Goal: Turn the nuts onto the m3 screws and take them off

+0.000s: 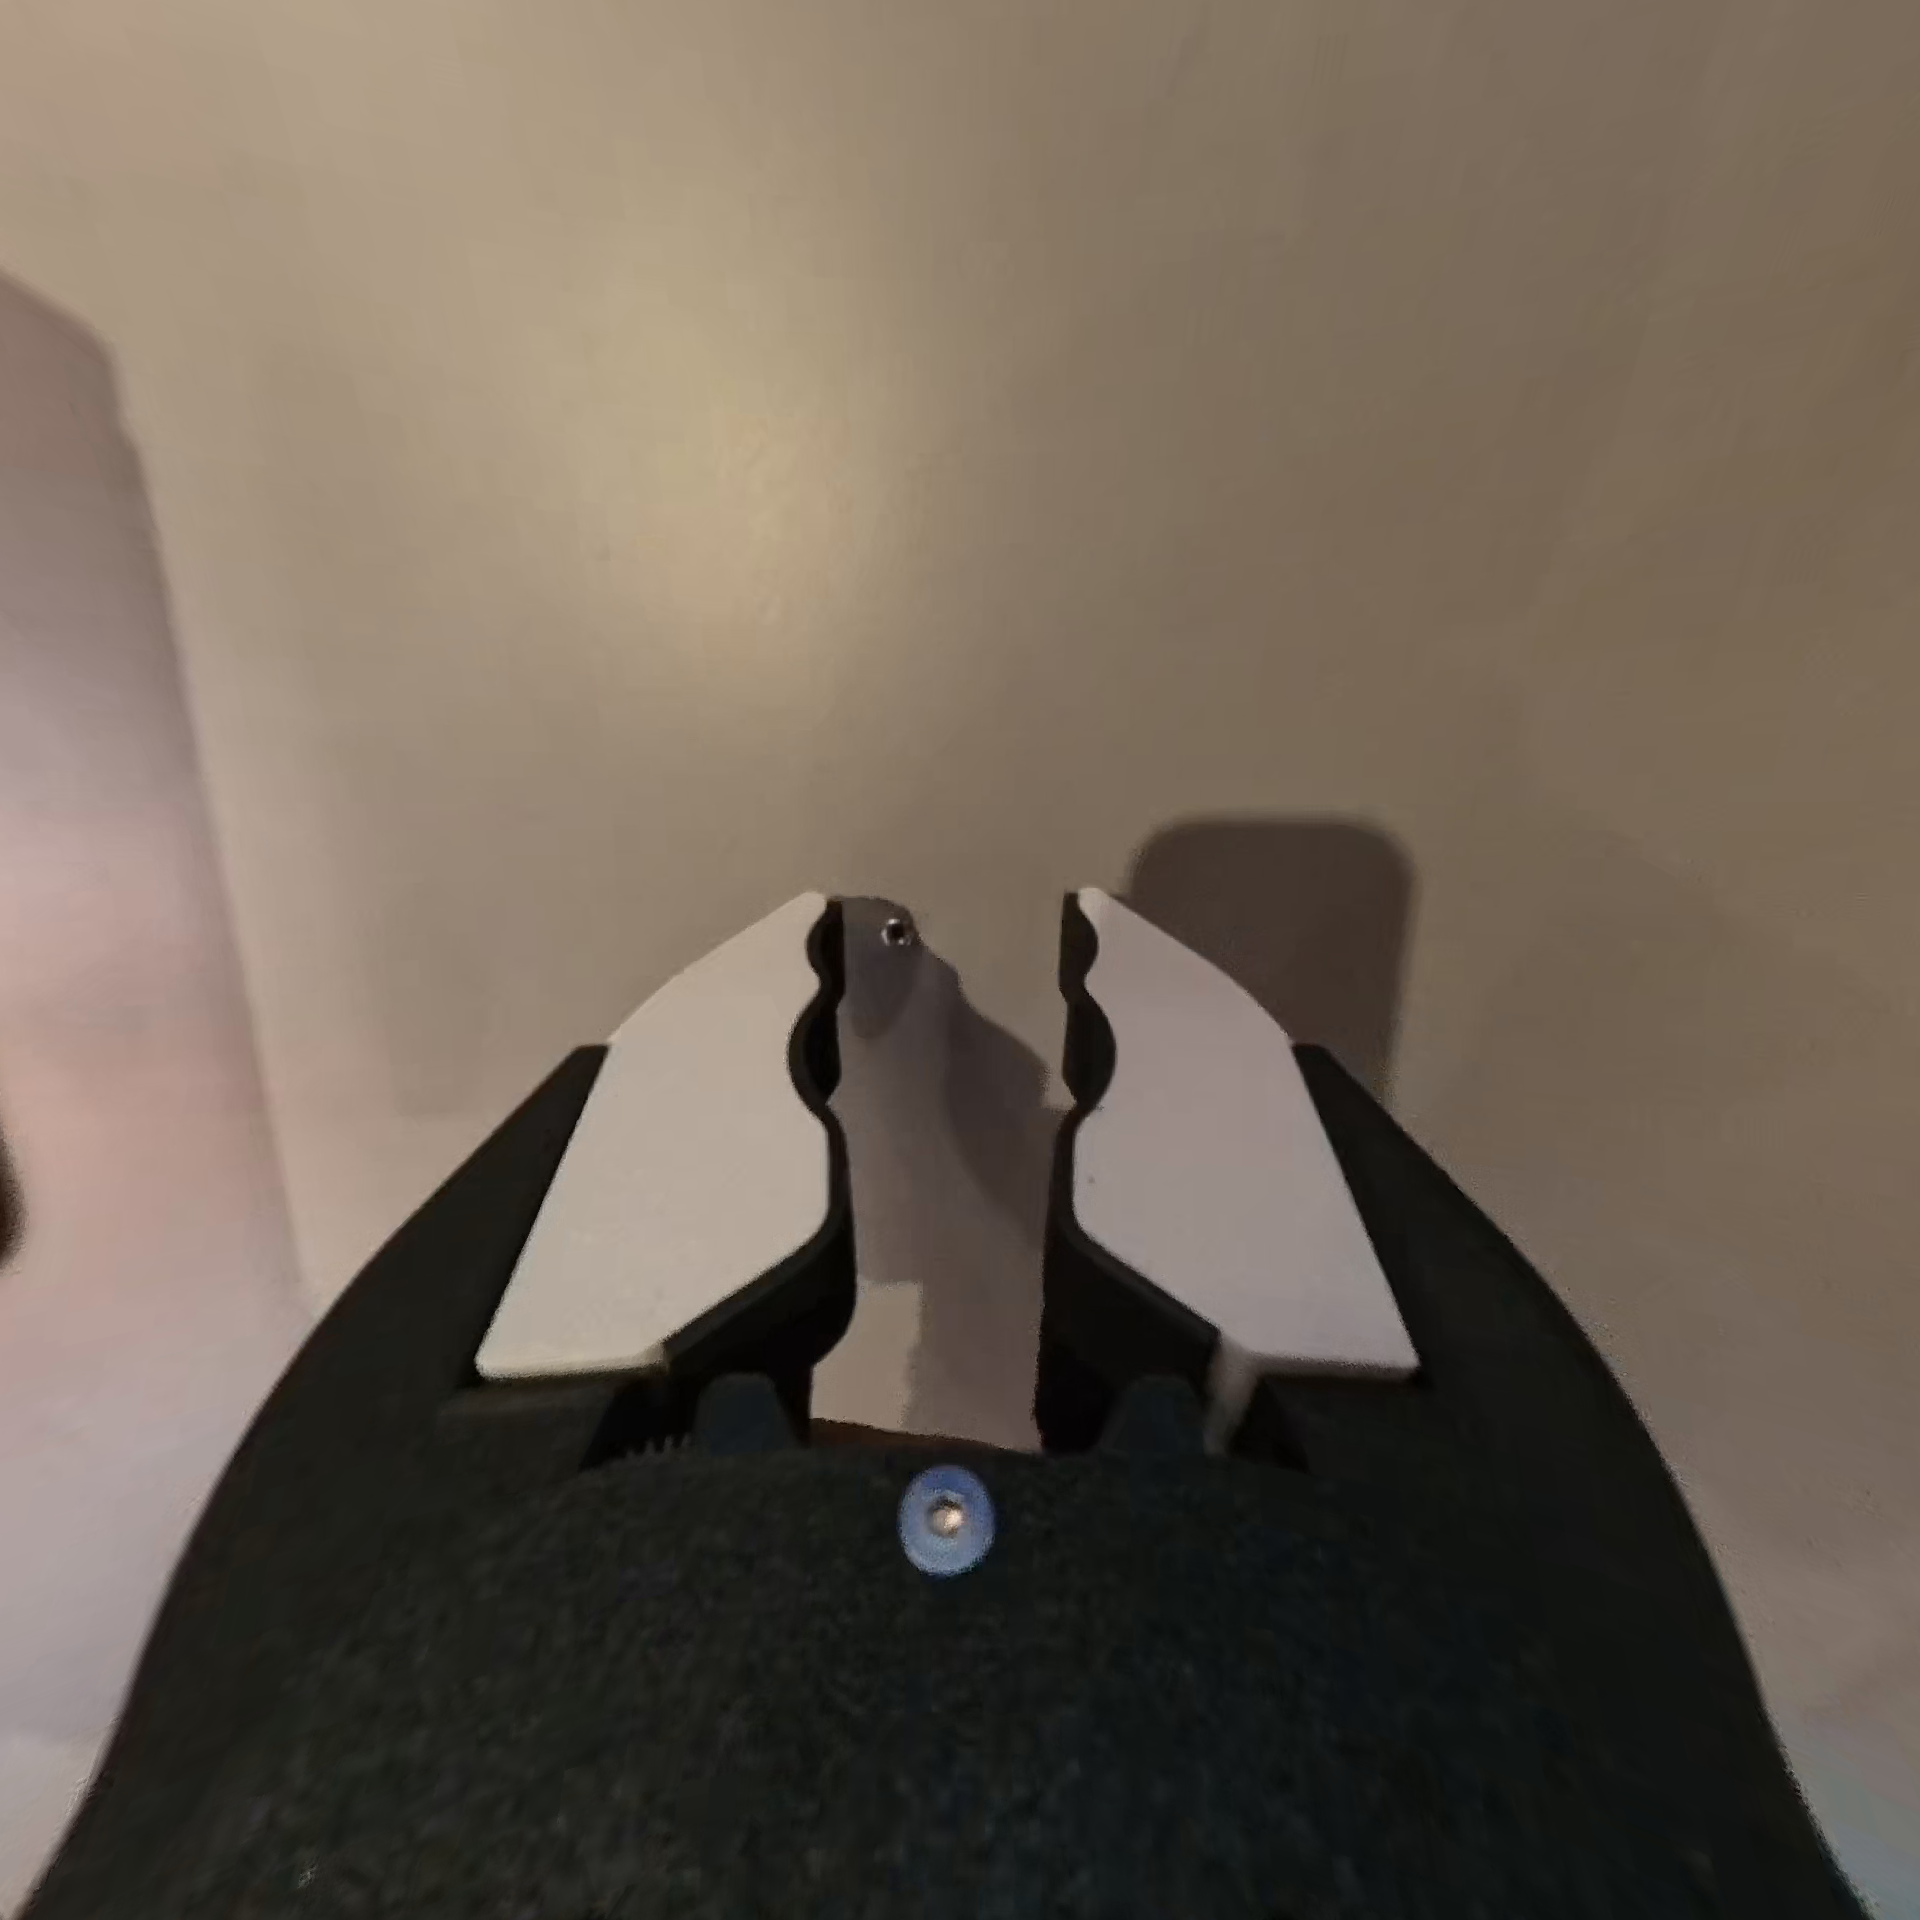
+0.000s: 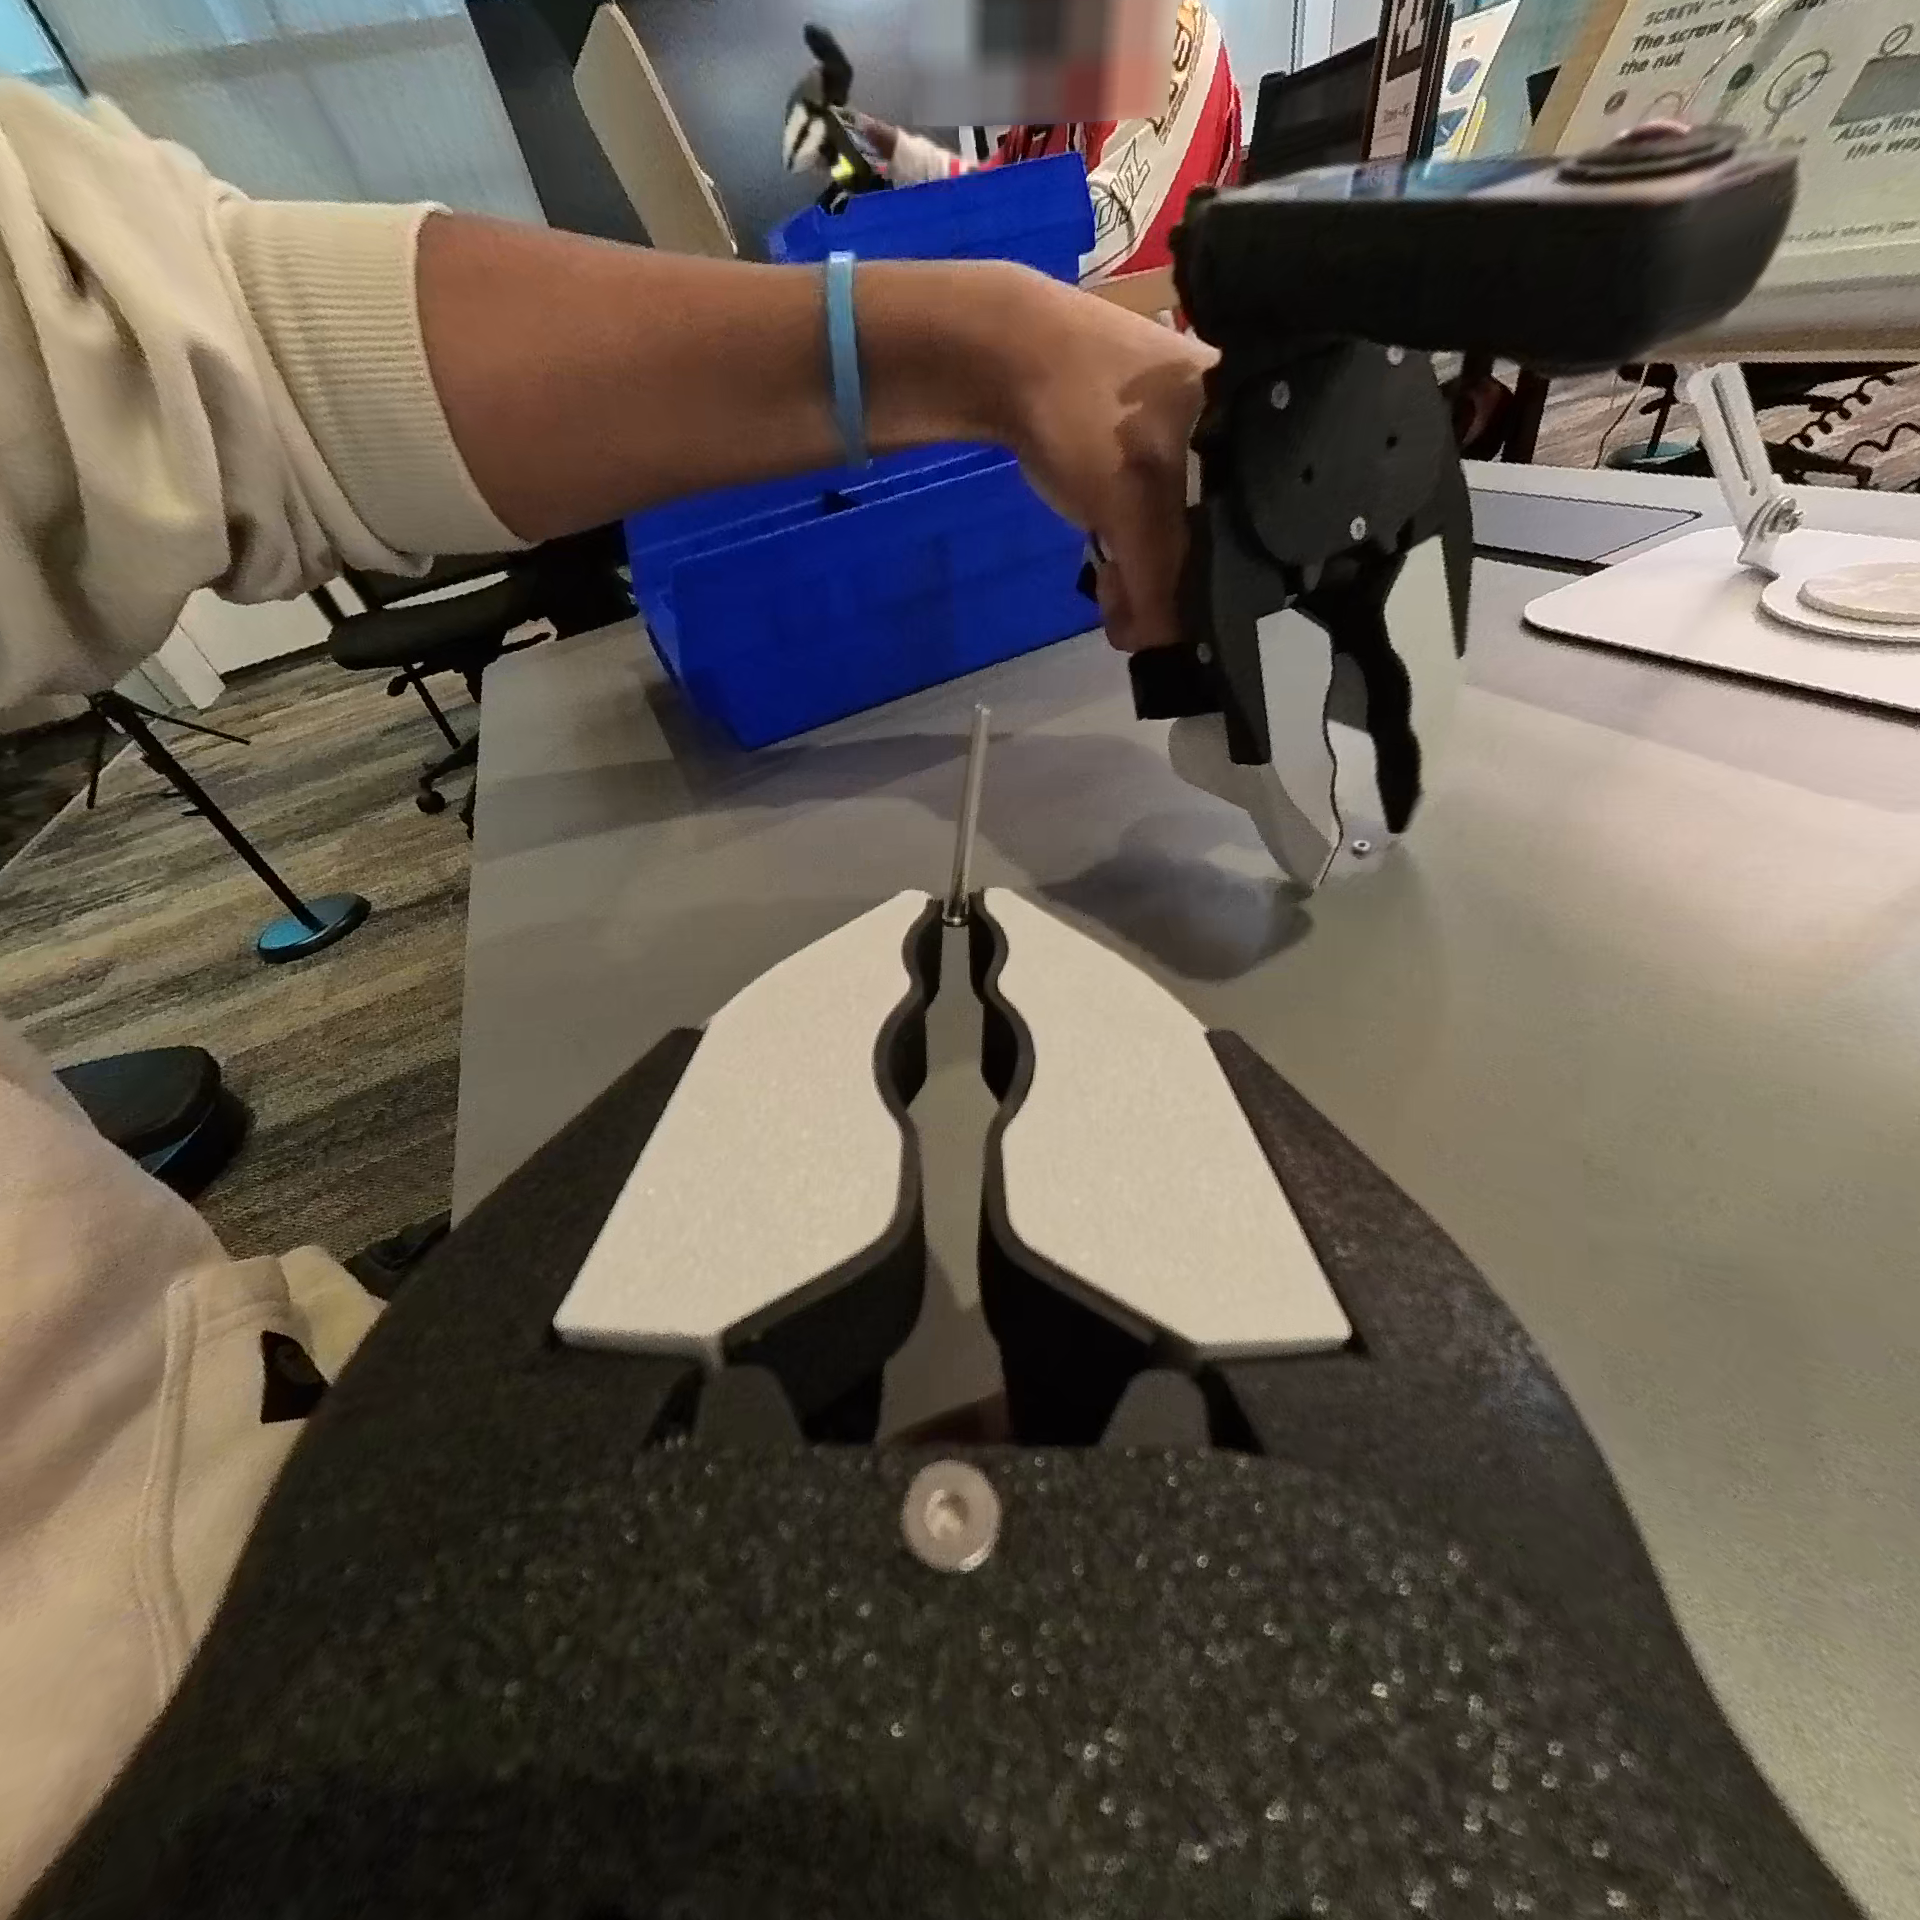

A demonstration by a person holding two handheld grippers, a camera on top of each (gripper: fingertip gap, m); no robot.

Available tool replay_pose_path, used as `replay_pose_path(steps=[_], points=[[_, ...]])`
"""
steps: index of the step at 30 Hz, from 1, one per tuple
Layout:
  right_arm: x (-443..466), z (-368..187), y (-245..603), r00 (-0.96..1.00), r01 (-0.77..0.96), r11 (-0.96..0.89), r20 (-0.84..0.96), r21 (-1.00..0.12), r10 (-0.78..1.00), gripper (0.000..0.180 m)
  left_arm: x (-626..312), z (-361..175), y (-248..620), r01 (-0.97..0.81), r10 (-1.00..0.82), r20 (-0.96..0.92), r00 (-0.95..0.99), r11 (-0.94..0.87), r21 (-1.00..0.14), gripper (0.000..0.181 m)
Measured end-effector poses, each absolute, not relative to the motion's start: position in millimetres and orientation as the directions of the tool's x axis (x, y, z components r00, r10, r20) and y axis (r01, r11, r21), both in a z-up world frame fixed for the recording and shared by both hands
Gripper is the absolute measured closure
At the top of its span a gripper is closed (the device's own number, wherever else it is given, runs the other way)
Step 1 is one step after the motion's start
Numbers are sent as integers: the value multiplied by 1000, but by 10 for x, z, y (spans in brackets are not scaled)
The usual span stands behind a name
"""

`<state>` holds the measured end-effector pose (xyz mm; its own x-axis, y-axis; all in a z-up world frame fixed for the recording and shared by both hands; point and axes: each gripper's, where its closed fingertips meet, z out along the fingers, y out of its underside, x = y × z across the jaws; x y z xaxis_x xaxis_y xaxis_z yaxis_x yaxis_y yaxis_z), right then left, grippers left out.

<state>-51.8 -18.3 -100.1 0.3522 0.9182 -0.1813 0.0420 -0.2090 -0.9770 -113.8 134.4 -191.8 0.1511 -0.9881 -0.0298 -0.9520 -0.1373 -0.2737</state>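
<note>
My right gripper (image 2: 956,902) is shut on the head end of a long thin m3 screw (image 2: 972,800), whose shaft sticks out forward past the fingertips above the grey table (image 2: 1558,1039). My left gripper (image 1: 945,914) is open and points down at the table. A small silver nut (image 1: 894,933) lies on the table between its tips, close beside the left fingertip. In the right wrist view the left gripper (image 2: 1349,847) is at the right, held by a hand, its tips straddling the nut (image 2: 1359,849), with the white fingertip (image 2: 1294,842) touching the table.
Blue plastic bins (image 2: 862,613) stand at the back of the table behind the screw. A white stand base (image 2: 1714,623) is at the back right. The table's left edge (image 2: 468,987) drops to carpet with chairs and tripods. Another person sits farther back. The grippers' ends are close to 20 centimetres from one another.
</note>
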Motion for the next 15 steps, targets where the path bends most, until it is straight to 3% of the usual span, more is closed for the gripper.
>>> replay_pose_path(steps=[15], points=[[-517, -1002, -182, 344, 39, -218, -192, -975, 919, 175, -1218, -1930, 1448, -948, -982, 19, 186, -185, -259, 156]])
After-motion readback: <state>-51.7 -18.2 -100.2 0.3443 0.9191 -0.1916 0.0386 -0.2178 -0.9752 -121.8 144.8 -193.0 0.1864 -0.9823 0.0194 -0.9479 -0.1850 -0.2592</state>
